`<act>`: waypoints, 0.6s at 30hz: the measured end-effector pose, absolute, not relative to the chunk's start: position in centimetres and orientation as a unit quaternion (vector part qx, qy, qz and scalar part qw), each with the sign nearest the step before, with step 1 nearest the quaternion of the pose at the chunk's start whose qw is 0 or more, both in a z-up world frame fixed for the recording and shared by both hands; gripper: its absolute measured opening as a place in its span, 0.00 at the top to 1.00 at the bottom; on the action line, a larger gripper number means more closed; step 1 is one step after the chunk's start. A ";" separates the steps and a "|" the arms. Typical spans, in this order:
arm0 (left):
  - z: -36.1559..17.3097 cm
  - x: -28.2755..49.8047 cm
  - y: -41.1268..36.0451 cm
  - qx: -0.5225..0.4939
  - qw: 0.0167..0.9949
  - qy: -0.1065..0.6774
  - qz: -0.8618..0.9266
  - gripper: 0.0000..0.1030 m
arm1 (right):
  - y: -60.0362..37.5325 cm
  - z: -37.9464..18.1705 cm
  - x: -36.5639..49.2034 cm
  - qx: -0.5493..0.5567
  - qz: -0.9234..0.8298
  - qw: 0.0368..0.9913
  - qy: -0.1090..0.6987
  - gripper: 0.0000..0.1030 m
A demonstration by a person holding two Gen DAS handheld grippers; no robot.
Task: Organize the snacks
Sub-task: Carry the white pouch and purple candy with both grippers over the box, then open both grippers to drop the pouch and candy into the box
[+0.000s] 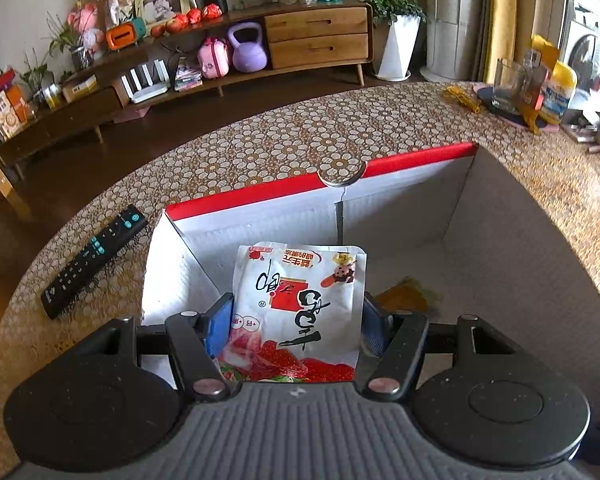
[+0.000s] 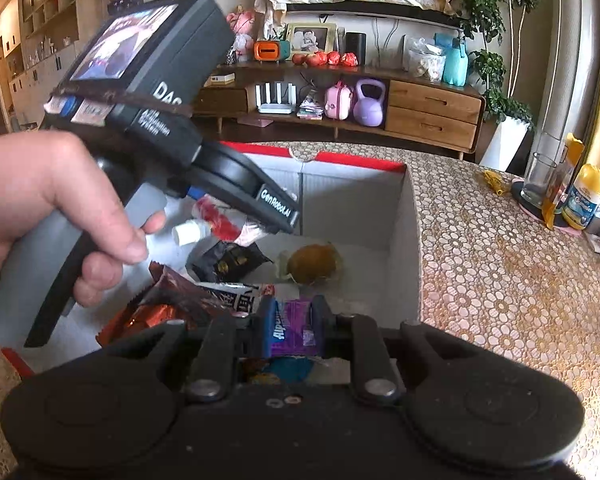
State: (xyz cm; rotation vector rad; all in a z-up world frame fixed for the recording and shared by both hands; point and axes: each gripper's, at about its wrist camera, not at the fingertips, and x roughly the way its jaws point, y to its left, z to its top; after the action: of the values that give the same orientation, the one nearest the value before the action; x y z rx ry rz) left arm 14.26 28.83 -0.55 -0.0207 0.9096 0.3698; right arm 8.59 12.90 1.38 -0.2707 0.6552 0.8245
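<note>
Left gripper (image 1: 296,320) clamps a white strawberry snack pouch (image 1: 300,304) over the red-rimmed cardboard box (image 1: 400,168). Right gripper (image 2: 290,330) pinches a purple Alpenliebe candy pack (image 2: 294,330) narrow, above the same box with other snacks inside.

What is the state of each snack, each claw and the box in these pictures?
left claw: shut on the white strawberry pouch.
white strawberry pouch: held over the box, print upside down.
right claw: shut on the purple candy pack.
purple candy pack: held over the box.
cardboard box: open at the top, on the table.
wrapped bun: lying in the box.
black packet: lying in the box.
</note>
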 end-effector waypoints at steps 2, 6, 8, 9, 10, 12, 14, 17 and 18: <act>-0.9 14.4 28.8 0.003 0.880 0.439 0.183 0.37 | 13.0 1.3 8.3 -0.134 0.391 0.858 0.304 0.83; -1.2 14.7 28.4 0.022 0.876 0.441 0.192 0.37 | 12.9 1.4 8.0 -0.137 0.390 0.860 0.300 0.83; -1.4 14.8 28.3 0.029 0.874 0.443 0.196 0.36 | 12.8 1.4 8.0 -0.137 0.389 0.860 0.301 0.83; -1.5 14.9 28.2 0.033 0.873 0.446 0.197 0.35 | 12.8 1.4 8.0 -0.137 0.389 0.860 0.301 0.83; -1.6 14.9 28.2 0.036 0.871 0.449 0.197 0.33 | 12.9 1.4 8.1 -0.138 0.390 0.859 0.301 0.83; -1.8 15.1 28.1 0.044 0.867 0.455 0.197 0.32 | 13.0 1.4 7.9 -0.142 0.387 0.861 0.299 0.83; -1.7 15.1 28.0 0.040 0.870 0.451 0.196 0.32 | 13.0 1.5 7.9 -0.144 0.388 0.861 0.297 0.81; -1.3 15.0 28.2 0.029 0.870 0.450 0.198 0.32 | 13.0 1.5 7.9 -0.145 0.387 0.861 0.296 0.79; -1.0 14.8 28.1 0.030 0.873 0.446 0.198 0.32 | 12.9 1.6 7.8 -0.146 0.387 0.861 0.295 0.79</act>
State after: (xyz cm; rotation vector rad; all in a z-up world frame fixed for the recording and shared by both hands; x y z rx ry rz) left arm 14.82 28.08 -1.01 0.0636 0.9311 0.4134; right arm 7.83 12.94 1.55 -0.3067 0.6193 0.8118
